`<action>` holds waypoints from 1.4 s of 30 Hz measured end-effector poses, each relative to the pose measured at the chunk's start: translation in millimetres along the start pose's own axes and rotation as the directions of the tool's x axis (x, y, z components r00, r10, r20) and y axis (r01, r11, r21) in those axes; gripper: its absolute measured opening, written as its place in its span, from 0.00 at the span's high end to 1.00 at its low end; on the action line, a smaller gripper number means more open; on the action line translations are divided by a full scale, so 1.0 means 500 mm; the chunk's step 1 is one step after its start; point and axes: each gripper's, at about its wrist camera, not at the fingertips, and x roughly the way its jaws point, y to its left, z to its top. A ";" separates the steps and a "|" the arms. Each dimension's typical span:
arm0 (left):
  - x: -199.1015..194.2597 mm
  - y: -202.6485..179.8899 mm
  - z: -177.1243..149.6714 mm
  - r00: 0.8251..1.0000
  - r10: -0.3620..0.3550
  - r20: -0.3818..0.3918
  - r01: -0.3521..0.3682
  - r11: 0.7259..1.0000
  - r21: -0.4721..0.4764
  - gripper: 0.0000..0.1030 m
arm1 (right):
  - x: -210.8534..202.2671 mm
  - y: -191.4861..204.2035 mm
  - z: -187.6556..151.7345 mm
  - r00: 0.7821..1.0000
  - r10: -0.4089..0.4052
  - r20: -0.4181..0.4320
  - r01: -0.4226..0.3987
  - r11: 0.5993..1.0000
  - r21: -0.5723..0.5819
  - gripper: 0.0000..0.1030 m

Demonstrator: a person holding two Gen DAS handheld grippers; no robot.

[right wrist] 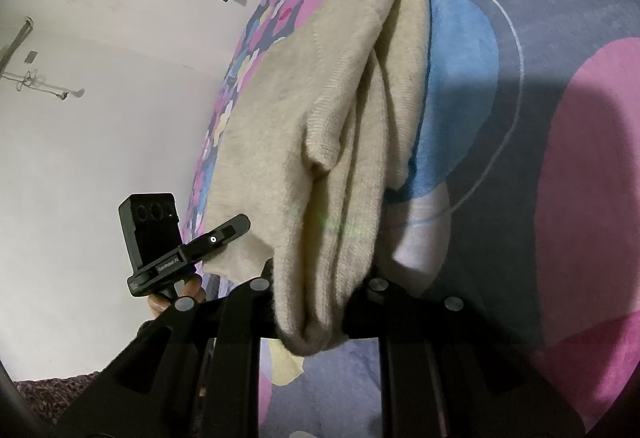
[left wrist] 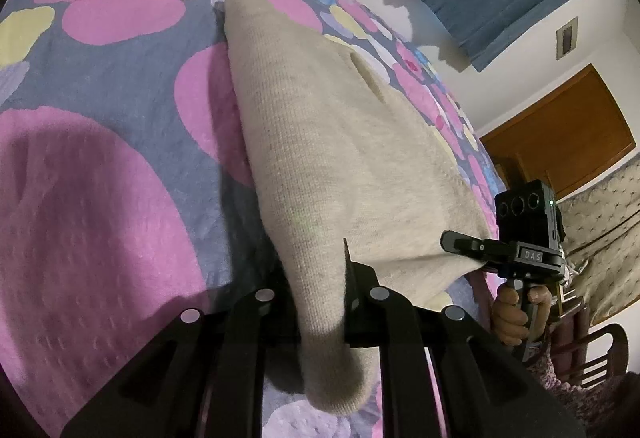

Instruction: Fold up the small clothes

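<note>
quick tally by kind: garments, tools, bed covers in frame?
Beige knit garment: 1, held off the bedspread at two corners
Handheld tools: 2, left tool and right tool, each shut on the garment
Floral bedspread: 1
Total: 4

Right tongs (right wrist: pixel 320 302) clamp bunched beige garment (right wrist: pixel 320 98) above bedspread (right wrist: pixel 560 38).

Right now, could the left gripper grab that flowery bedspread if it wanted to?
Probably not. The left gripper has its jaws shut on a corner of the beige sweater, which hangs between it and the bedspread. It would have to let go first; the right gripper is busy likewise.
</note>
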 end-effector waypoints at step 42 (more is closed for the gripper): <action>-0.108 -0.009 -0.014 0.952 0.237 0.194 -0.248 0.968 0.032 0.45 | -0.151 -0.012 -0.062 0.935 -0.301 0.185 0.285 0.952 0.110 0.78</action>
